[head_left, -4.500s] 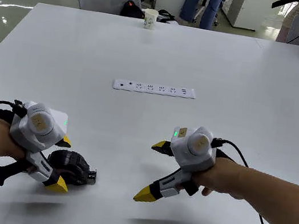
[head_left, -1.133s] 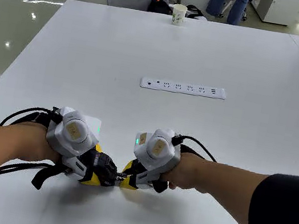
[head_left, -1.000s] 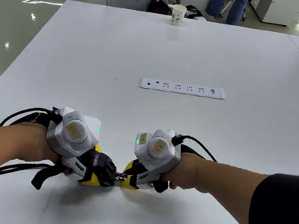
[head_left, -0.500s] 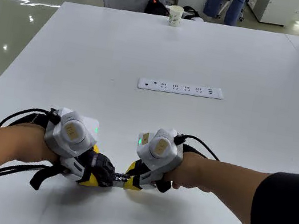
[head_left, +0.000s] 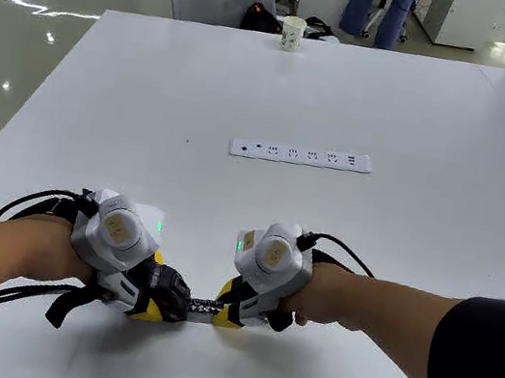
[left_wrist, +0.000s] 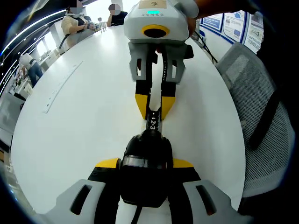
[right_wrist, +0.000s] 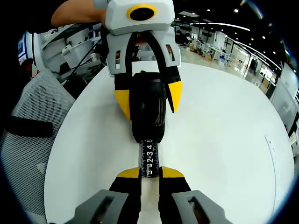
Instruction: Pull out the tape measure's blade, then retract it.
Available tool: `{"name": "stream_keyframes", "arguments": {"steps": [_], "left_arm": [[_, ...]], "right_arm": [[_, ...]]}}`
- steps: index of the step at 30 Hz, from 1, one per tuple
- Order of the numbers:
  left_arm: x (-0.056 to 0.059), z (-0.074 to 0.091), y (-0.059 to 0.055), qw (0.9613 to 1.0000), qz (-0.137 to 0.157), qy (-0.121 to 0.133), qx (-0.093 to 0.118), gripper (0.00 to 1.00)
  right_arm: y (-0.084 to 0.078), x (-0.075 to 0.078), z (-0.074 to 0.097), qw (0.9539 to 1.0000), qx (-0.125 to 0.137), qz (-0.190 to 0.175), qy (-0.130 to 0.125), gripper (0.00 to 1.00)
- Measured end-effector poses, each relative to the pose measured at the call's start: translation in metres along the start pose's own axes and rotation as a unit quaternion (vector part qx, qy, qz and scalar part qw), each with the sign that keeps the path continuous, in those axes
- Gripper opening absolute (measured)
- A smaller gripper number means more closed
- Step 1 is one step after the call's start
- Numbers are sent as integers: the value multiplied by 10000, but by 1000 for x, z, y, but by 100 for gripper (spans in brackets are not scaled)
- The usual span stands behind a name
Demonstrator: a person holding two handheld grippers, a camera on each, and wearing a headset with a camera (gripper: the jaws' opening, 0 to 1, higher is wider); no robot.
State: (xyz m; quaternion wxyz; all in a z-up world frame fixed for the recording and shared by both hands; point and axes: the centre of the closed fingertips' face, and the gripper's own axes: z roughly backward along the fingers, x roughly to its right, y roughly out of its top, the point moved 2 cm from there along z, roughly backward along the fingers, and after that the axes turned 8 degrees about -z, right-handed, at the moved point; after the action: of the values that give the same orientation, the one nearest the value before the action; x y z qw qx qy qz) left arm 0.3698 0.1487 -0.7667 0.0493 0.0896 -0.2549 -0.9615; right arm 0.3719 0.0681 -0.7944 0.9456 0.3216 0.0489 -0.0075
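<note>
My left gripper clamps the tape measure case. My right gripper, at its 3 o'clock, pinches the blade. Short stretch out; further pull and retraction remain.

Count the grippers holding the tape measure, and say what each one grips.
2. The left gripper is clamped on the black tape measure. The right gripper pinches the end of its blade, which is out a short way.

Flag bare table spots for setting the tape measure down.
Free: table between power strip and paper cup, and right of the strip. Crowded: near edge, where left gripper holds the tape measure and right gripper pinches its blade.
</note>
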Motion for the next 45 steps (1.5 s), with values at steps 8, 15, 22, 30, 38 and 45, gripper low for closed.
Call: {"name": "stream_keyframes", "arguments": {"steps": [8,15,22,30,38,45], "left_arm": [[0,0,0,10000,4,9,9,34],[0,0,0,10000,7,11,11,34],[0,0,0,10000,2,19,5,34],[0,0,0,10000,14,22,8,34],[0,0,0,10000,23,37,12,34],[0,0,0,10000,37,51,12,34]], "right_arm": [[-4,0,4,10000,-27,-24,-6,10],[-7,0,7,10000,-50,-37,-2,10],[-11,2,9,10000,-78,-40,-10,10],[-16,2,13,9999,-119,-80,-27,10],[-19,3,16,9998,-146,-92,-43,10],[-21,4,19,9998,-174,-98,-51,10]]}}
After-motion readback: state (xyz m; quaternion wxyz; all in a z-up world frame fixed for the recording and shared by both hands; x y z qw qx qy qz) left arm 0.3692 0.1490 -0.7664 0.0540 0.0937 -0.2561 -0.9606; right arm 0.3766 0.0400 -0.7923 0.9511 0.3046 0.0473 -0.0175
